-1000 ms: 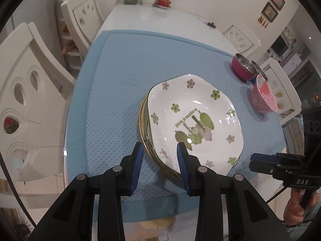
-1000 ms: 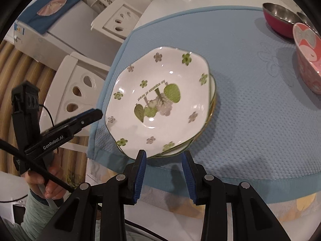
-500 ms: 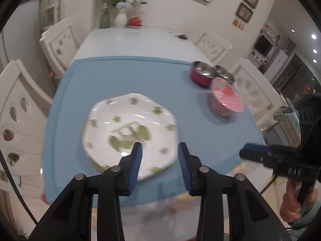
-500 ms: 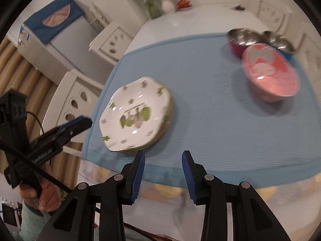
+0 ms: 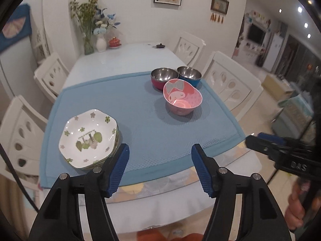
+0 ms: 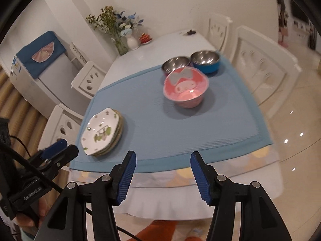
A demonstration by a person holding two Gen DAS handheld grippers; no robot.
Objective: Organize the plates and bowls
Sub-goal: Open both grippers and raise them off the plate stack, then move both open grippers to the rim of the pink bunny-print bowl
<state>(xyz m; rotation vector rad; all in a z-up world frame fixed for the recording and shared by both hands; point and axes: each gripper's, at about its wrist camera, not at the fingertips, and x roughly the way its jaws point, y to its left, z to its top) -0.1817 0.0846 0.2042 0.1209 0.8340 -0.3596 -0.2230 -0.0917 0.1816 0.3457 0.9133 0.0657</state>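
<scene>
Left tool (image 5: 160, 167) hangs empty, stacked plates (image 5: 88, 138) lying beyond, leftward.

Plates (image 5: 88, 138) left of bowls (image 5: 182, 98)

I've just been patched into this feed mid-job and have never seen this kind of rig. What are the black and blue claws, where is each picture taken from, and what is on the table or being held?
There is no robot: a person holds a hand-operated two-finger gripper in each hand. Each gripper carries a fisheye camera that looks along its fingers, so each picture shows its own claw at the bottom.

In the left wrist view, that claw is the left gripper; the right gripper shows at the side. The right wrist view is the mirror case.

Both grippers have just been opening, and nothing is between the jaws of either.

On the blue mat sit a stack of flowered plates, a pink cartoon bowl, and behind it a red steel bowl and a blue steel bowl. Vases of flowers stand at the far end.
</scene>
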